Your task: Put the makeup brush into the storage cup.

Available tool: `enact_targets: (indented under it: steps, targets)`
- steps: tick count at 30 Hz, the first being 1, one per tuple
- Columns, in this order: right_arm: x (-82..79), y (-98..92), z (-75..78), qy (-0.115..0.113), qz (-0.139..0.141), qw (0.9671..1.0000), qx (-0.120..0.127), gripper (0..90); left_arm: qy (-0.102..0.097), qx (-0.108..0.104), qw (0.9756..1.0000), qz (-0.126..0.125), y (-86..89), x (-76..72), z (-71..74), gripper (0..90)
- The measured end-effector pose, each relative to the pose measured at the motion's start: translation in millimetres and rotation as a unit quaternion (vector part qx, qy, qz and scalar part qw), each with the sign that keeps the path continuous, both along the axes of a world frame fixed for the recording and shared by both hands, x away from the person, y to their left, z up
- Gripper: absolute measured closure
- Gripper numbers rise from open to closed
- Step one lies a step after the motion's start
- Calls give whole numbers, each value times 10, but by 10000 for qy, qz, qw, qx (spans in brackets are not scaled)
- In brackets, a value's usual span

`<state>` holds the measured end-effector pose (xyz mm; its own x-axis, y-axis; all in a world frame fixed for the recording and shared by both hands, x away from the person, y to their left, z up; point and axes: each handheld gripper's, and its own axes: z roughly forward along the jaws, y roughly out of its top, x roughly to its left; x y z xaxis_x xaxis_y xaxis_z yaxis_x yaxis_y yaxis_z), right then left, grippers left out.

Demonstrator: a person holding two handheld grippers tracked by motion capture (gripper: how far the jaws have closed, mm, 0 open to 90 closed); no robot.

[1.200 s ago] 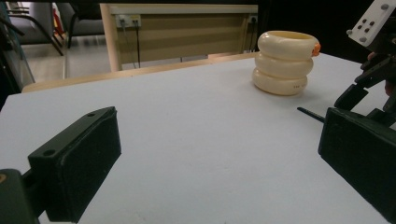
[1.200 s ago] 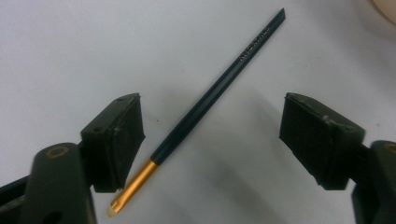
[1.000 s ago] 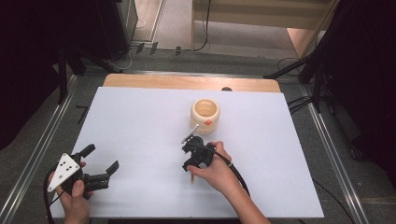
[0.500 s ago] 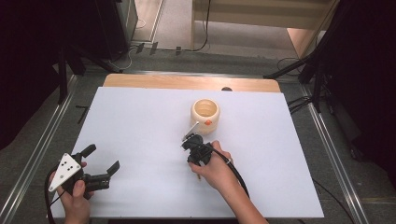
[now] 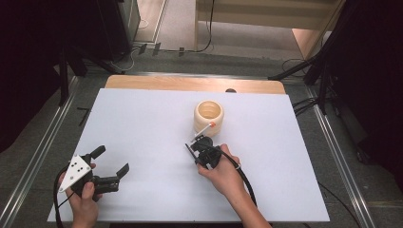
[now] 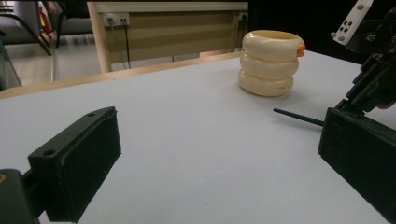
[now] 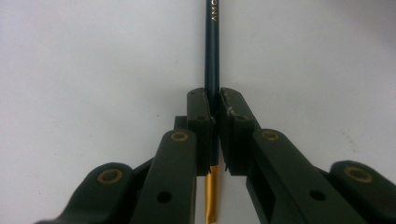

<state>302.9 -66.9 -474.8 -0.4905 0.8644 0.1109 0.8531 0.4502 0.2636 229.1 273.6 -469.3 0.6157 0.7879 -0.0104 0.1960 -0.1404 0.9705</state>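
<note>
Both hand-held grippers are matte black: the left hand-held gripper carries a grey three-cornered plate dotted with dark holes, while the right hand-held gripper shows brass rivets along its linkage arms. A black cable trails from each; forearms are bare.

Lettering on the pencil

The dark pencil carries pale print along its barrel; the letters "AMO" can be read at the top edge of the right gripper view, the rest cut off. Small marks on the ring holder are too tiny to read.
</note>
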Motion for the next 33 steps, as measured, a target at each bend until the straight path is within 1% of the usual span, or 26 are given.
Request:
enact_targets:
  steps: [2, 5, 6, 9, 11, 14, 16, 18, 19, 22, 25, 28, 30, 31, 32, 33]
  targets:
    - [-21, -41, 24, -141, -65, 9998, 77, 842, -3, -40, 10000, -29, -53, 16, 40, 0]
    - [-47, -115, 69, -350, -123, 9989, 275, 843, -47, -49, 9999, -107, -148, 40, 101, 0]
    - [-59, -137, 90, -404, -110, 9986, 329, 843, -52, -15, 9999, -147, -181, 48, 116, 0]
    - [-105, -197, 150, -558, -136, 9971, 500, 843, -16, 18, 9997, -261, -275, 81, 139, 0]
    - [-140, -229, 187, -703, -121, 9956, 608, 843, 14, -19, 9995, -320, -335, 104, 153, 0]
    - [-205, -265, 225, -1008, -79, 9917, 797, 842, 40, -30, 9991, -413, -416, 137, 189, 0]
    - [-242, -294, 244, -1139, -124, 9892, 916, 843, 52, -27, 9989, -473, -477, 164, 208, 0]
    - [-277, -314, 256, -1302, -93, 9866, 984, 842, 73, -5, 9986, -521, -538, 195, 222, 0]
    - [-298, -321, 261, -1399, -117, 9851, 995, 843, 84, -16, 9984, -550, -569, 211, 225, 0]
    - [-353, -358, 273, -1621, -135, 9799, 1155, 843, 106, -27, 9980, -629, -658, 260, 238, 0]
    - [-399, -399, 290, -1812, -180, 9759, 1204, 843, 128, -83, 9974, -705, -746, 307, 256, 0]
    - [-444, -451, 307, -2038, -207, 9701, 1300, 843, 153, -65, 9966, -810, -836, 344, 284, 0]
    - [-467, -485, 315, -2137, -221, 9672, 1354, 842, 161, -62, 9962, -852, -866, 355, 294, 0]
    - [-467, -485, 315, -2137, -221, 9672, 1354, 842, 187, -84, 9958, -897, -897, 366, 302, 0]
    - [-492, -515, 315, -2216, -256, 9643, 1426, 842, 224, -98, 9949, -978, -948, 386, 318, 0]
    - [-505, -527, 313, -2261, -258, 9629, 1453, 843, 232, -110, 9945, -1015, -974, 395, 325, 0]
